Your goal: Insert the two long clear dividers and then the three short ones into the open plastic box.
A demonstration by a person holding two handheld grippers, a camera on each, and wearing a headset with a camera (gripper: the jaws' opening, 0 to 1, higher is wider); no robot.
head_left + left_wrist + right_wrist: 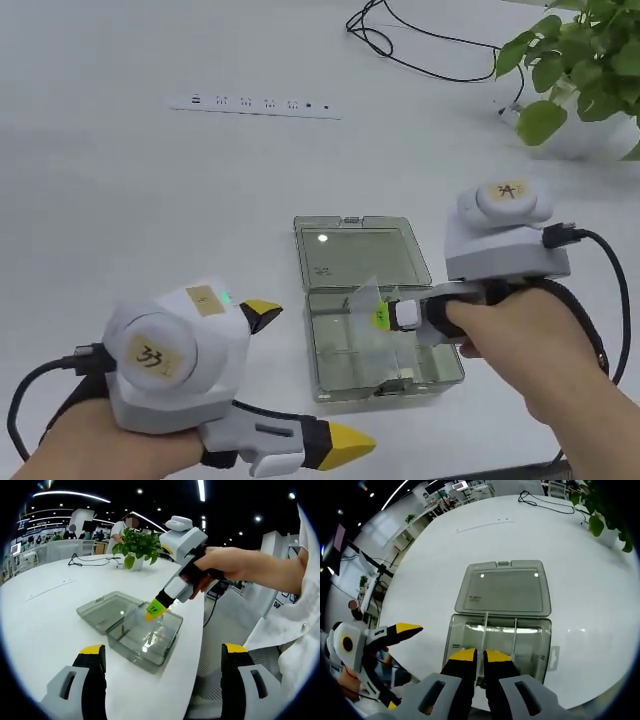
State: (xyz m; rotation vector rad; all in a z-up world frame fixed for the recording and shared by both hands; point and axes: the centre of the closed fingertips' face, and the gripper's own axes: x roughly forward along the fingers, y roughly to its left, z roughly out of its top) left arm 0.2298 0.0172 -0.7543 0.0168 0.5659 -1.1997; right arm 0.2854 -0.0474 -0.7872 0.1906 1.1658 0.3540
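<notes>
The open clear plastic box (312,345) lies in the middle of the white table, its lid (360,255) folded flat behind it. My right gripper (383,316) hovers over the box from the right, shut on a clear divider (365,298) held upright above the tray. In the right gripper view, the jaws (481,655) pinch that divider (484,627) edge-on, and a second divider (515,630) stands in the box (542,645) beside it. My left gripper (306,376) waits open at the lower left, holding nothing, its yellow tips (92,650) spread wide short of the box (165,652).
A white power strip (255,104) lies at the back of the table. A potted plant (580,60) stands at the back right, with a black cable (430,45) beside it. The table edge runs just past the box's near right corner. People stand far off in the room.
</notes>
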